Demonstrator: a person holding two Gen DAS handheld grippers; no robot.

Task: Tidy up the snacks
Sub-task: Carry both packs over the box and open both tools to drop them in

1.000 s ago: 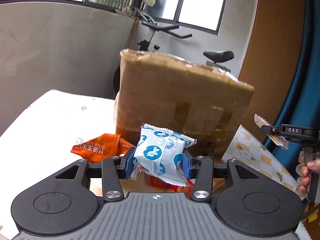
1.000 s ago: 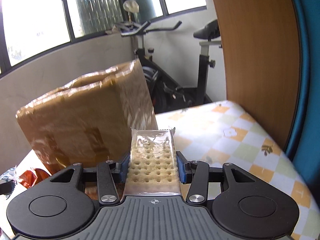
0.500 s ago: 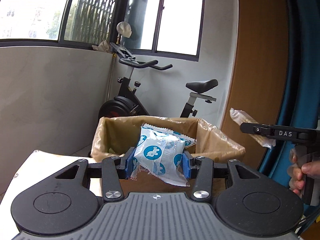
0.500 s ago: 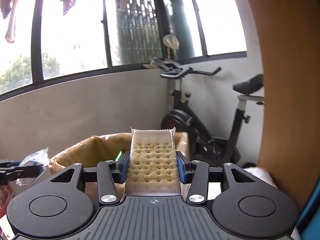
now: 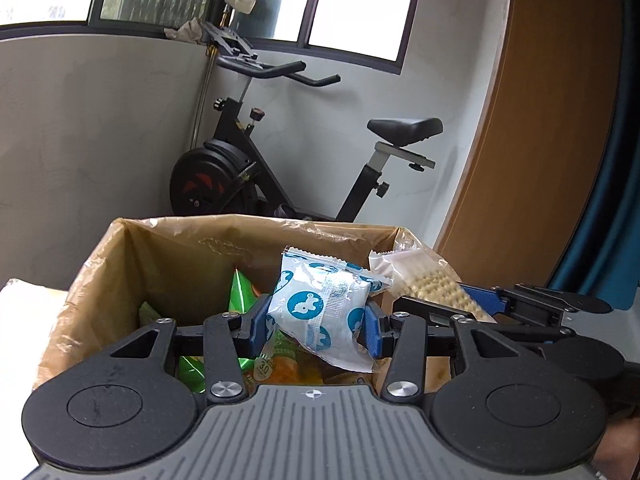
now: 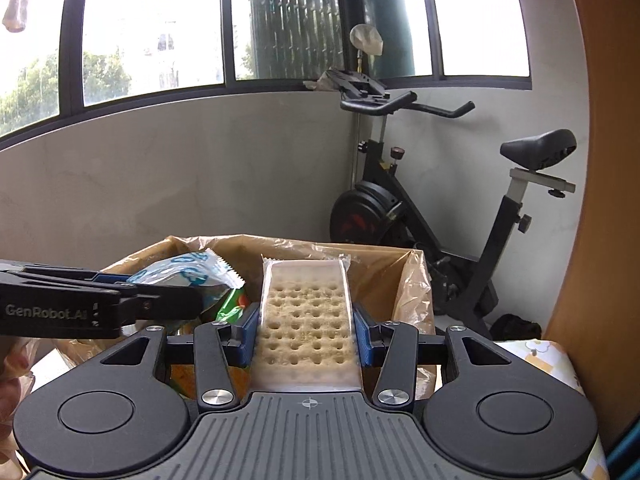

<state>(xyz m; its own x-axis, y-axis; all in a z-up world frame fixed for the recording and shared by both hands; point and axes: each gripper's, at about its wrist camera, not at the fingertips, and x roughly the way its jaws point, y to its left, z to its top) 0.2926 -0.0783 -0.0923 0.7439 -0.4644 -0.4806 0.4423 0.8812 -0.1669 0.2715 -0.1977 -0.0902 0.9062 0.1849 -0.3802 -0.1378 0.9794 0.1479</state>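
Observation:
My left gripper [image 5: 316, 330] is shut on a white snack packet with blue round prints [image 5: 320, 312], held over the open top of a brown bag-lined box [image 5: 168, 248]. My right gripper [image 6: 306, 340] is shut on a clear-wrapped cracker pack [image 6: 306, 312], also above the box [image 6: 380, 264]. In the left wrist view the cracker pack [image 5: 428, 284] and right gripper sit just to the right. In the right wrist view the left gripper [image 6: 100, 304] and its packet [image 6: 188, 270] come in from the left. Green and orange snack bags [image 5: 240, 296] lie inside the box.
An exercise bike [image 5: 248, 168] stands behind the box against a grey wall under windows. A wooden panel [image 5: 540, 120] rises at the right. A checked tablecloth [image 6: 540, 354] shows at the right edge, and part of a hand [image 6: 12, 384] at the far left.
Both grippers have risen from beside the box to above its open top, and its inside with the snack bags has come into view. Both grips on the packets are unchanged.

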